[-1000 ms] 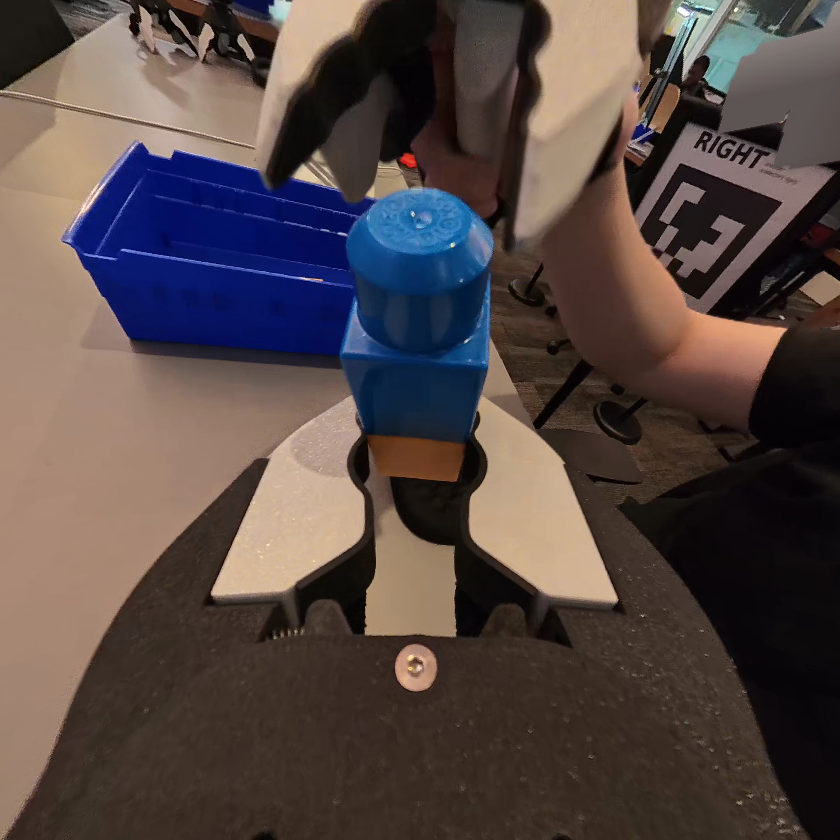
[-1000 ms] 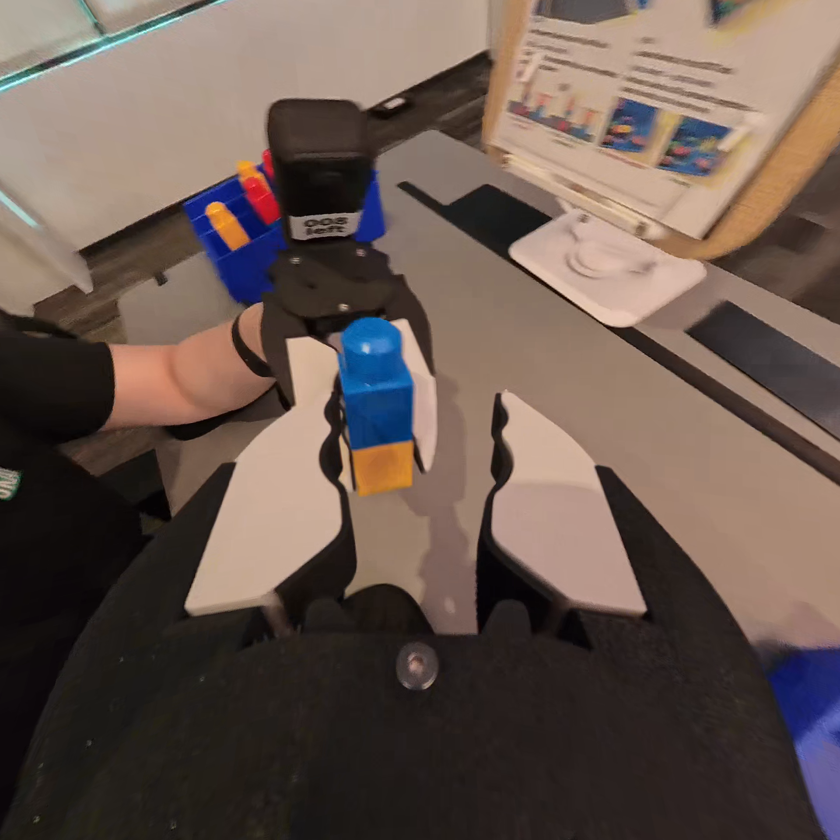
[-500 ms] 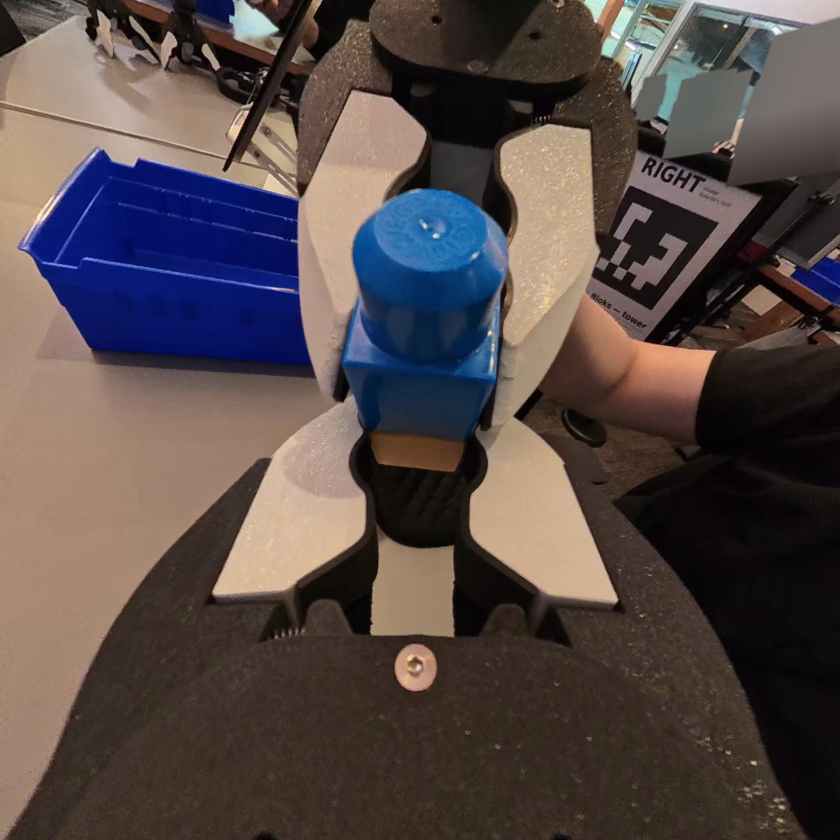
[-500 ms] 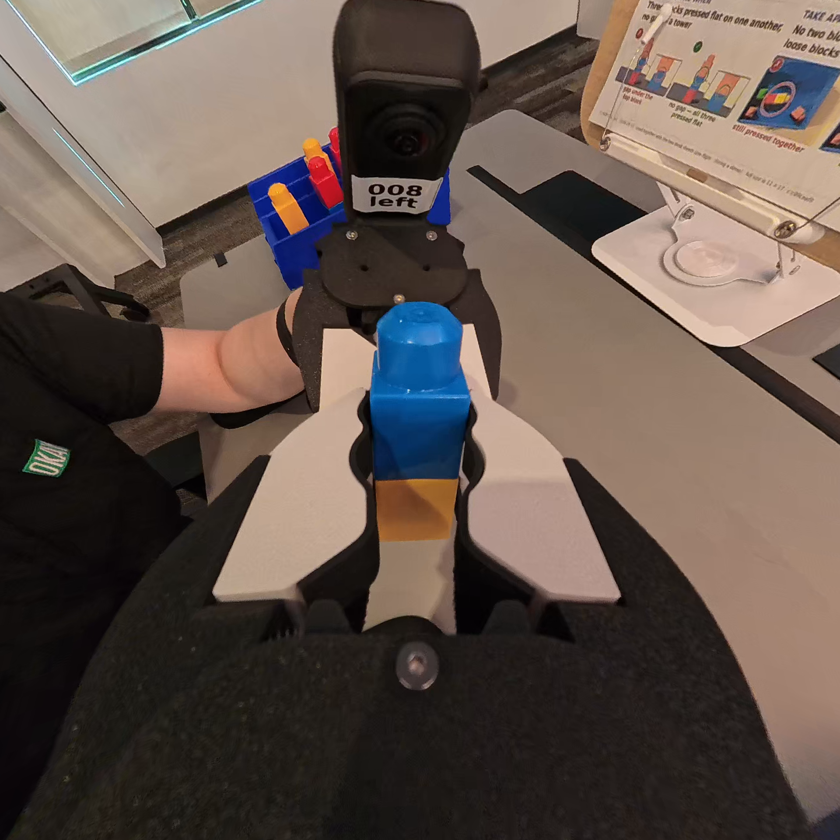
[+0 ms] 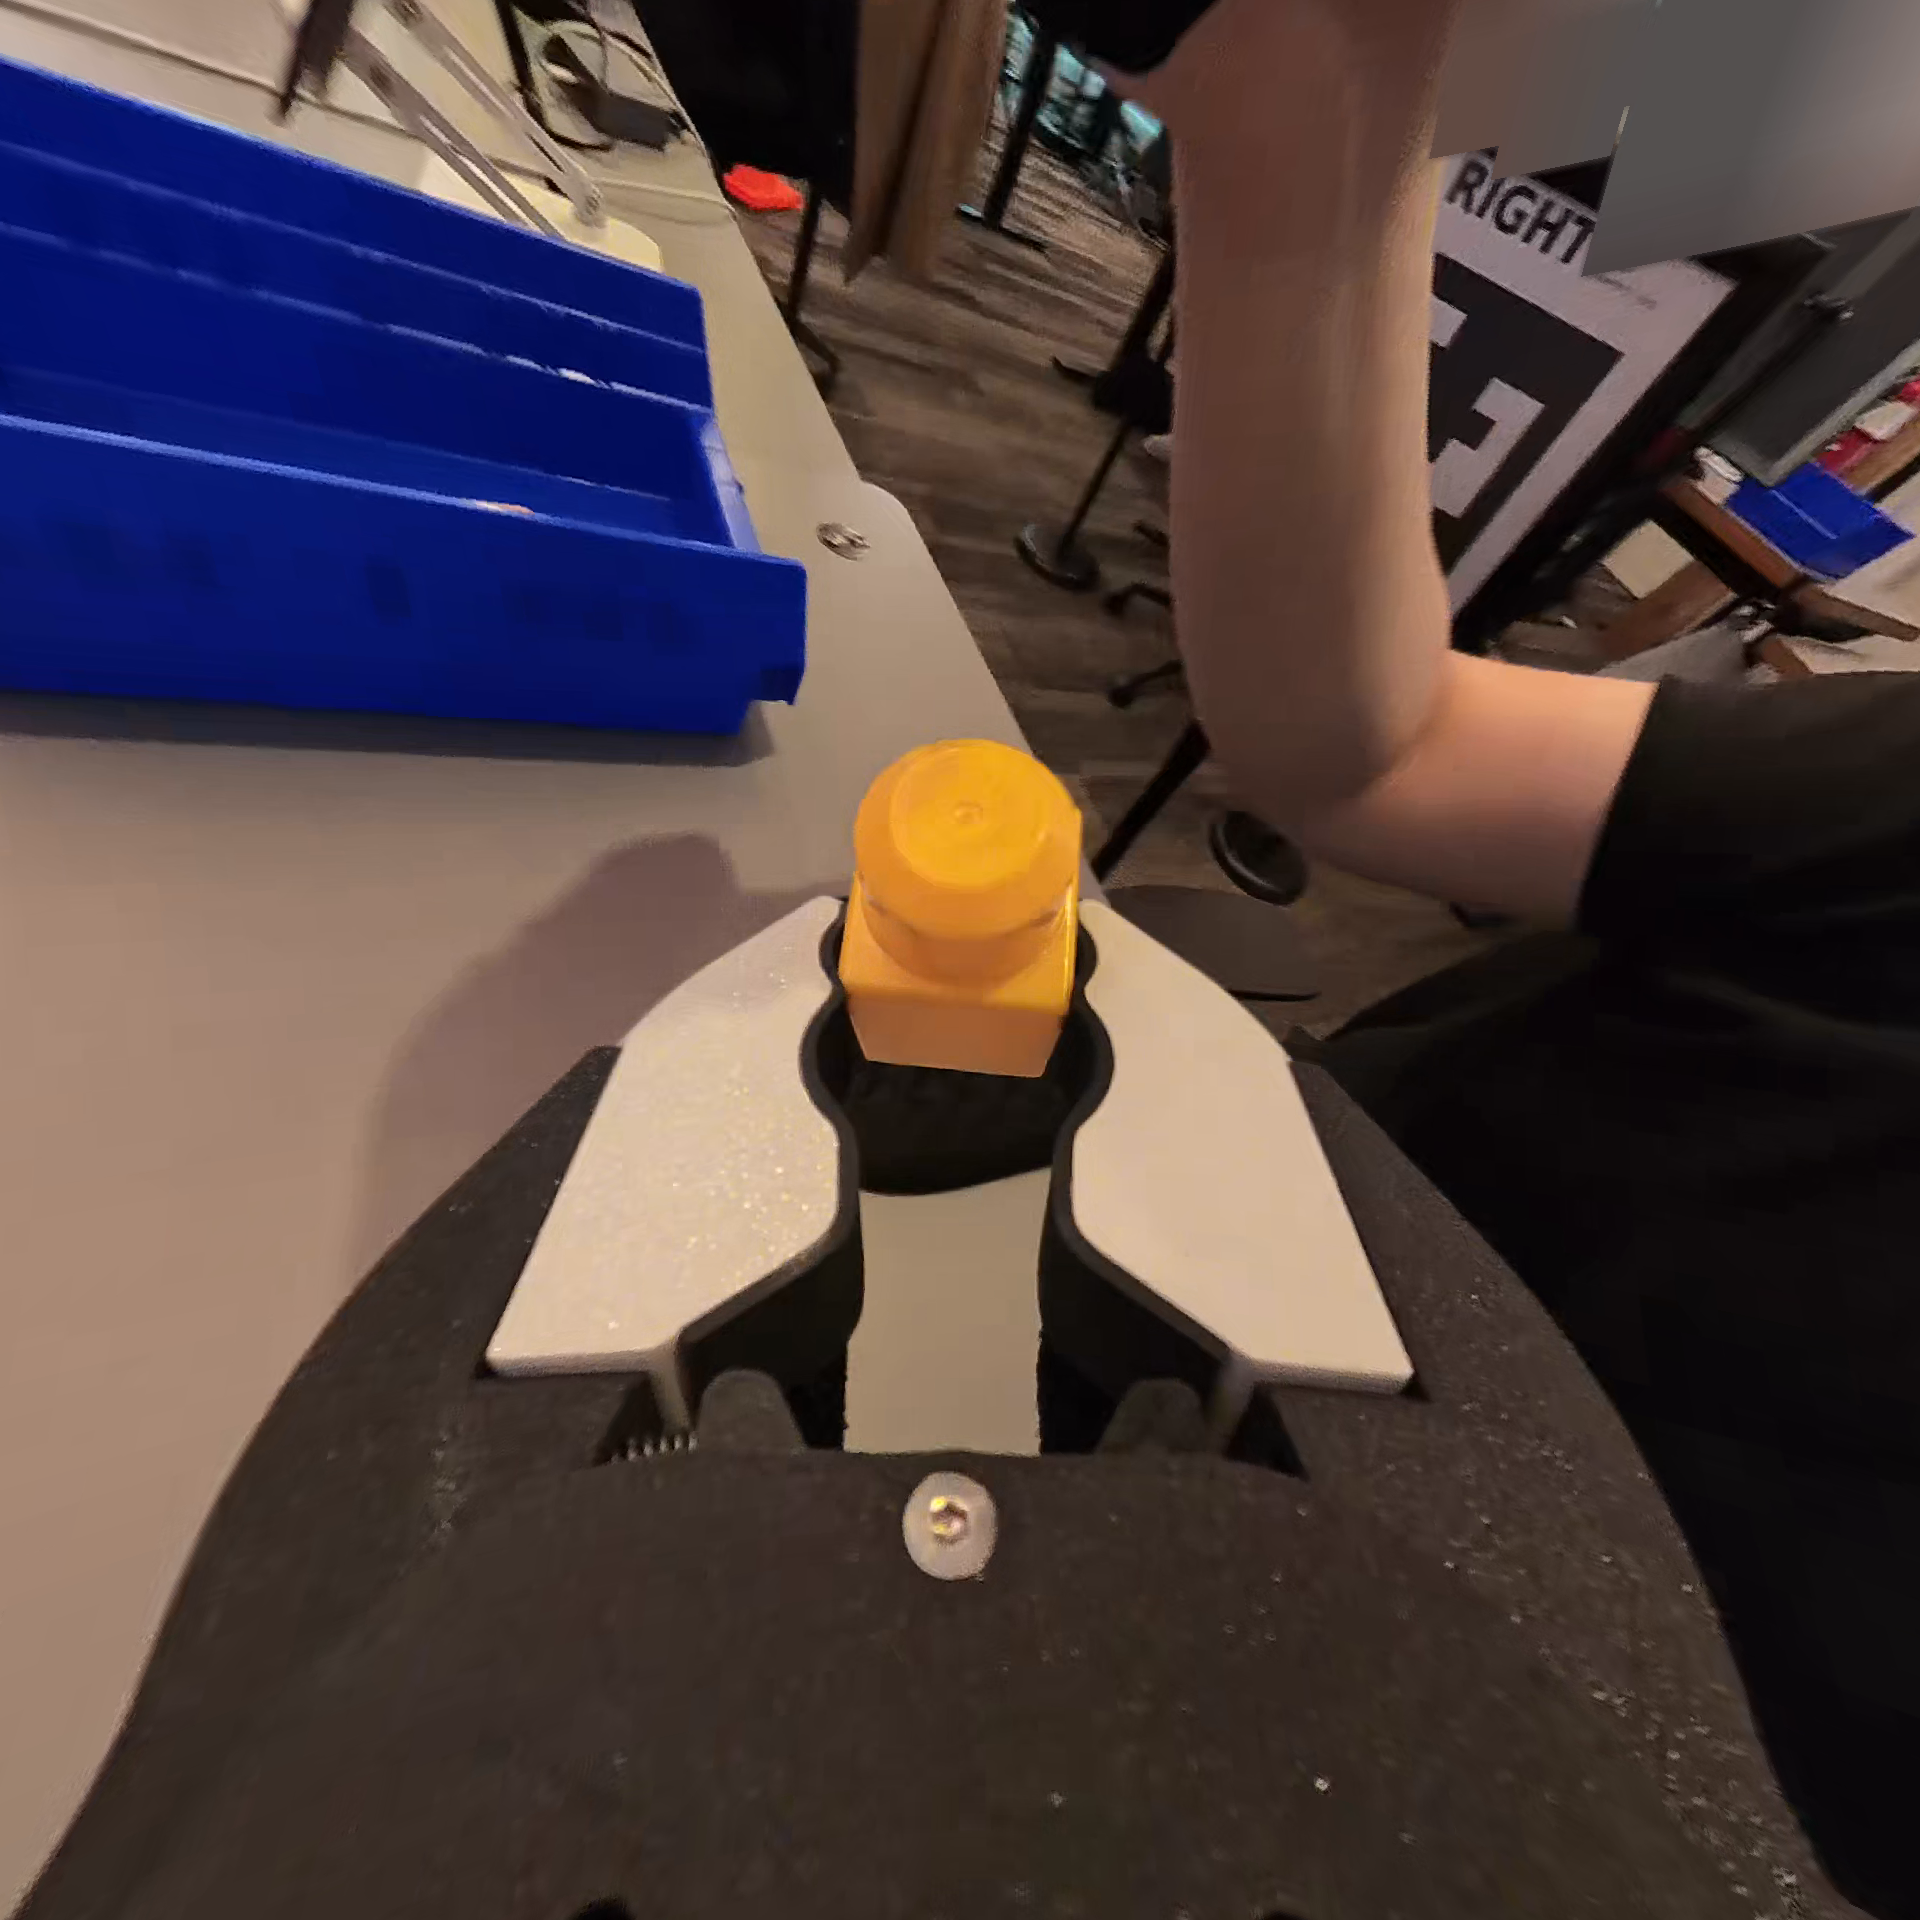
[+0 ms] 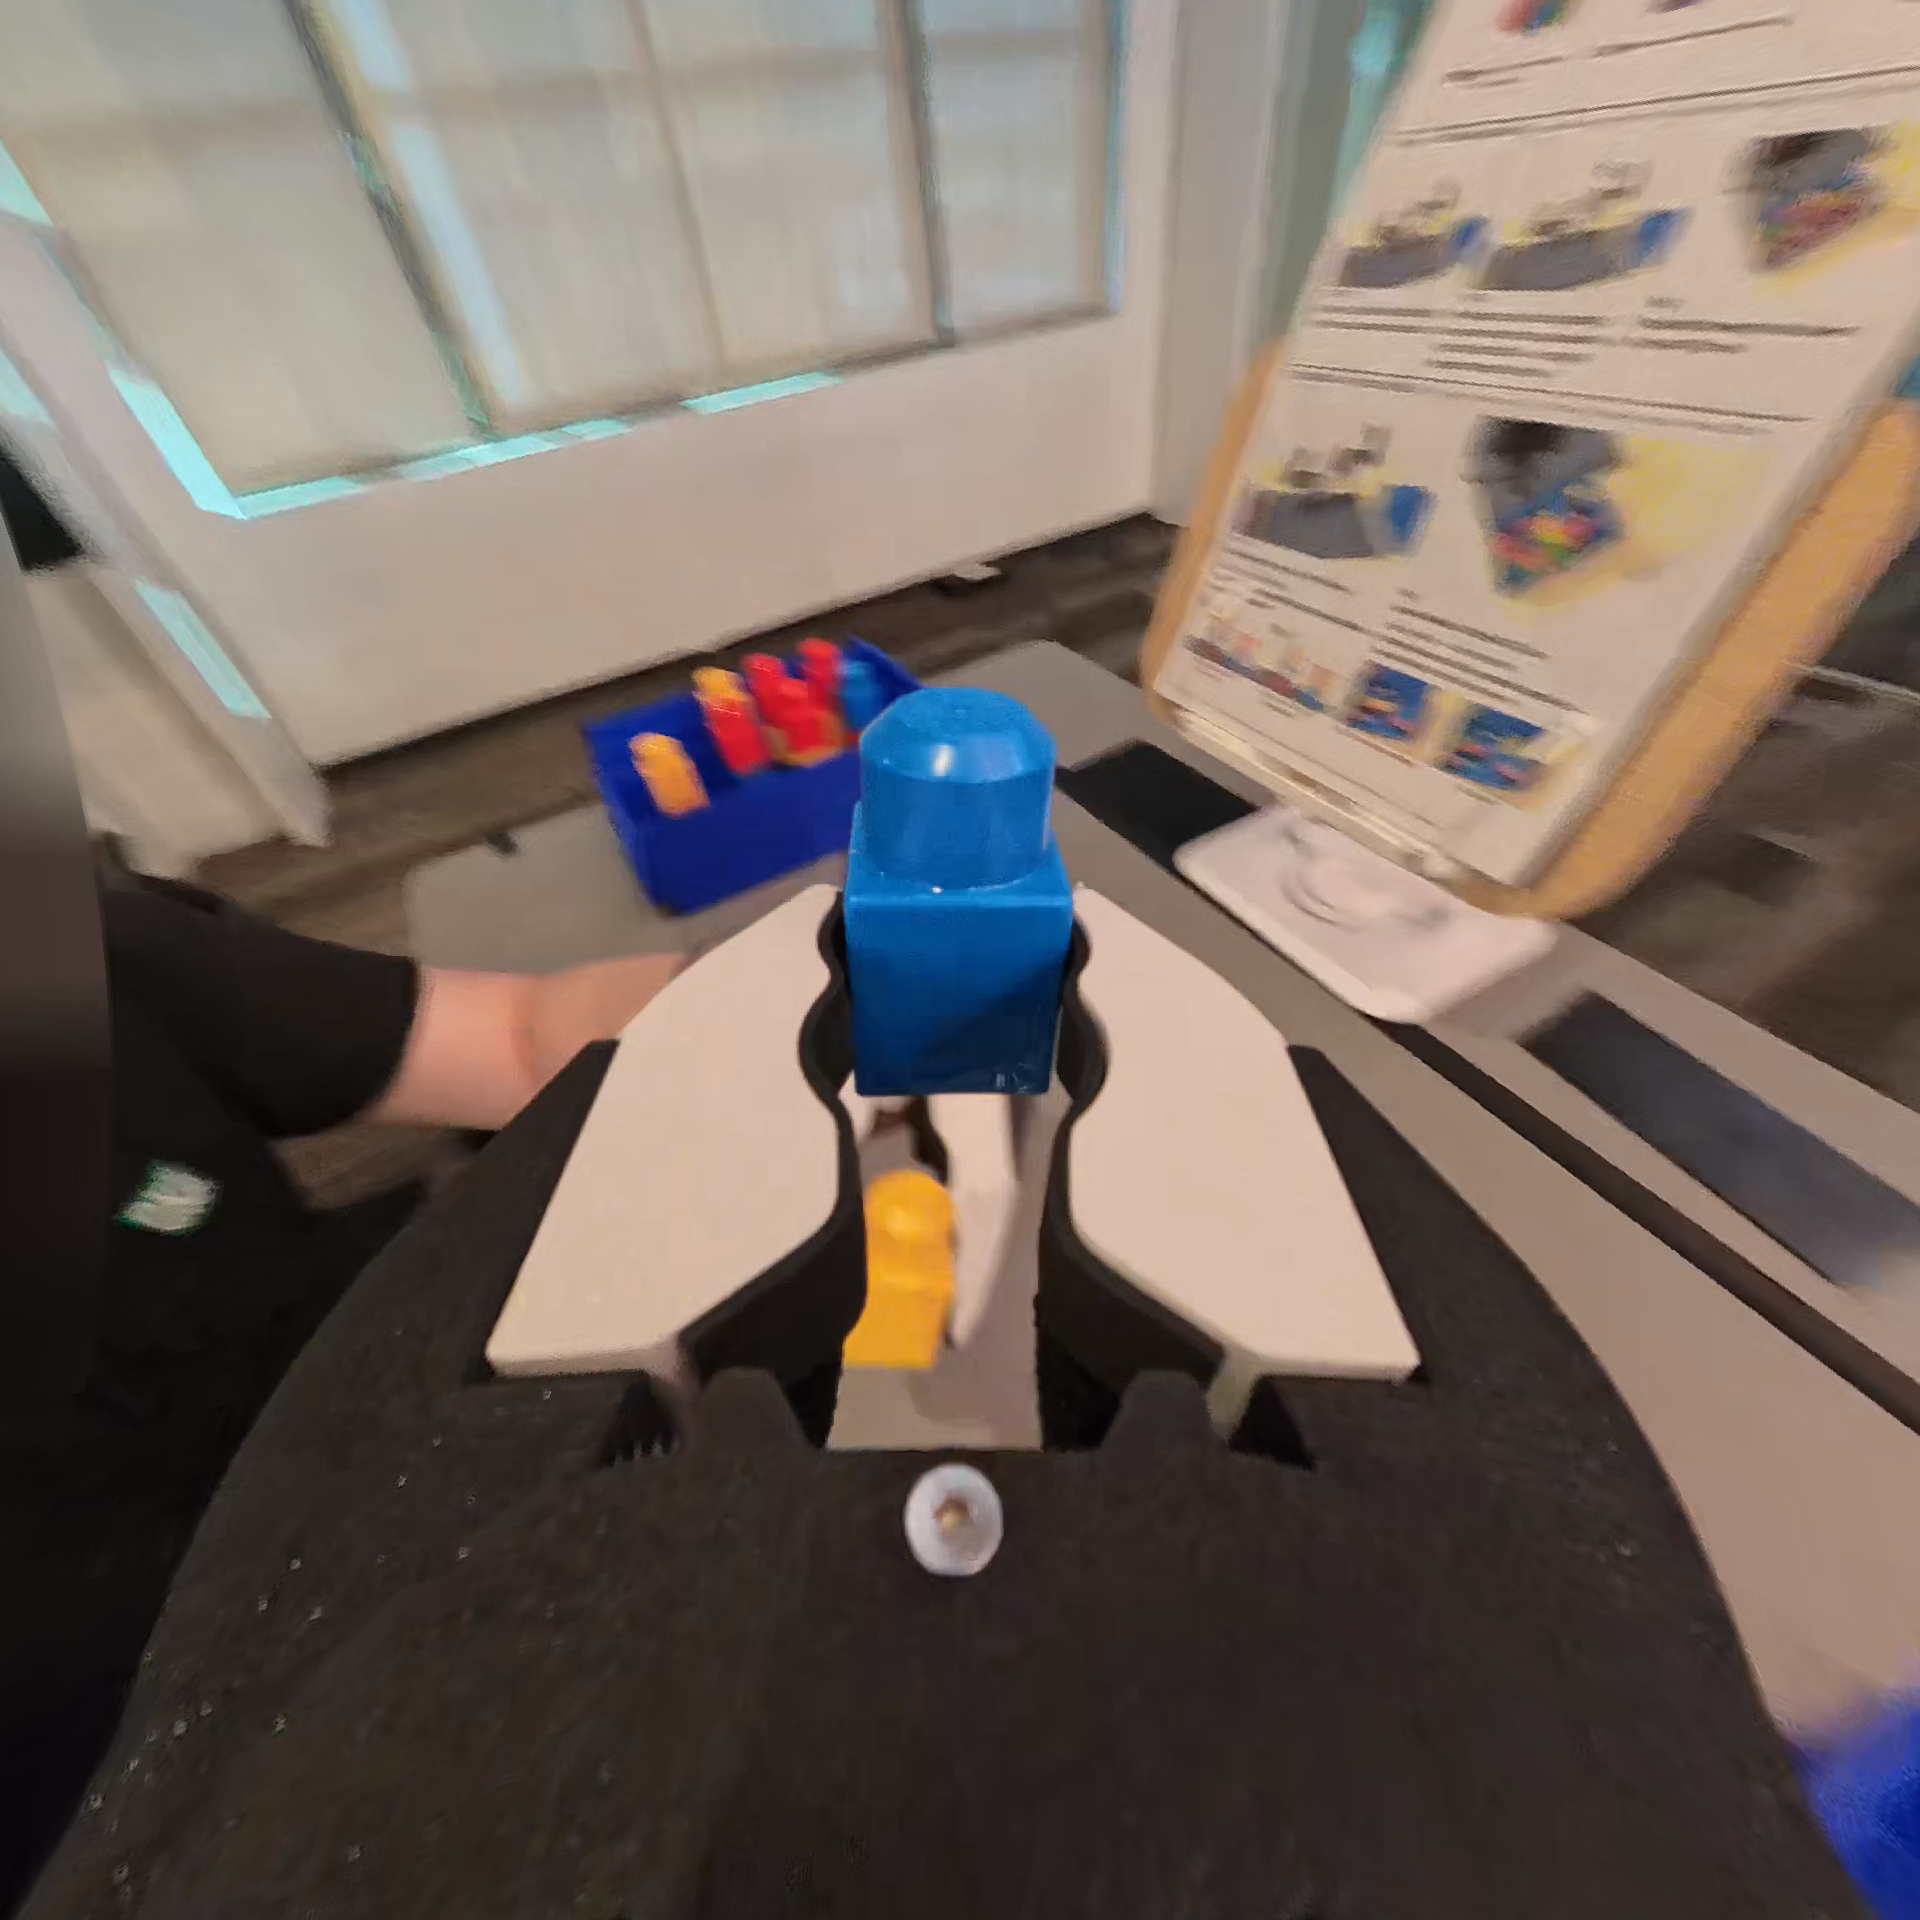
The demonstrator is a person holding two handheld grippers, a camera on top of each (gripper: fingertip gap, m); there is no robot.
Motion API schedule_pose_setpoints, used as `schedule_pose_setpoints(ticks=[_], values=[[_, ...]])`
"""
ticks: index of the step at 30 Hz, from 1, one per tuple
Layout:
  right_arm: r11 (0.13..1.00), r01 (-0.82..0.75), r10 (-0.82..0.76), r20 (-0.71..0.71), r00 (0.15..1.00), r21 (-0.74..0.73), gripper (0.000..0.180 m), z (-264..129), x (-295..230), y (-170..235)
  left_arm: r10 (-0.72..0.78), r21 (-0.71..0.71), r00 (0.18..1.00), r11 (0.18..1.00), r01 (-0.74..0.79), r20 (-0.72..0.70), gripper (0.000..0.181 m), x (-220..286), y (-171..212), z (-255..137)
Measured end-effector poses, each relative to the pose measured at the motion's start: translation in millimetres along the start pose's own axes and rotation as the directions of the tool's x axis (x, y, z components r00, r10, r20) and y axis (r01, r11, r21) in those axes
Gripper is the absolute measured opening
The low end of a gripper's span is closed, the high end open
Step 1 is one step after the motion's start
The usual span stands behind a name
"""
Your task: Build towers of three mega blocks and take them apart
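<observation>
Pulled off the orange plastic block (image 5: 954, 940) that the left gripper (image 5: 956, 997) clamps, the blue plastic block (image 6: 951, 935) sits pinched in the right gripper (image 6: 951, 1023), so dismantling looks finished.

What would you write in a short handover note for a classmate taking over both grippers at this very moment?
Left gripper: shut on the orange block, above the table.
Right gripper: shut on the blue block, lifted above the left one.
Done: these two blocks are apart.
Left: put each block down, probably in a blue bin; the far bin holds more blocks.
</observation>
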State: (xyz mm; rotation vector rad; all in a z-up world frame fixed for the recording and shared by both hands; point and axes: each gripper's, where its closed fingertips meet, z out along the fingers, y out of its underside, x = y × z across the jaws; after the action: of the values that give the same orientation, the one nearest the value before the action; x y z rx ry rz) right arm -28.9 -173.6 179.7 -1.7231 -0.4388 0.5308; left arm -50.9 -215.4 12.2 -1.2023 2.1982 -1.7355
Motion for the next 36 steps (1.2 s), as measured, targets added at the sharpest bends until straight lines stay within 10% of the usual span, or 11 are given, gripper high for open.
schedule_pose_setpoints(ticks=[9, 17, 25, 31, 36], values=[[0.964, -0.213, 0.111, -0.486, 0.867, -0.159, 0.036, -109.8, 115.1, 50.3, 0.033, 0.064, 0.999, 0.997, -0.033, 0.009, 0.038, 8.0, -15.4, -16.3], [0.520, -0.738, 0.076, -0.838, 0.540, -0.429, 0.036, -192.7, 219.4, 265.6, 0.096, 0.044, 0.995, 0.994, -0.097, 0.039, 0.038, 19.3, -19.0, -19.9], [0.246, -0.875, 0.018, -0.901, 0.434, -0.417, 0.036, -220.7, 231.1, 346.9, 0.083, 0.015, 0.996, 0.996, -0.083, 0.045, 0.038, 14.5, -13.0, -18.5], [0.228, -0.875, 0.038, -0.894, 0.447, -0.428, 0.037, -225.9, 228.9, 354.6, 0.071, 0.001, 0.997, 0.997, -0.071, 0.042, 0.038, 11.0, -9.8, -16.4], [0.400, -0.787, -0.108, -0.877, 0.468, -0.469, 0.040, -233.2, 236.4, 295.8, 0.062, 0.030, 0.997, 0.998, -0.063, 0.056, 0.038, 7.6, -13.9, -19.2]])
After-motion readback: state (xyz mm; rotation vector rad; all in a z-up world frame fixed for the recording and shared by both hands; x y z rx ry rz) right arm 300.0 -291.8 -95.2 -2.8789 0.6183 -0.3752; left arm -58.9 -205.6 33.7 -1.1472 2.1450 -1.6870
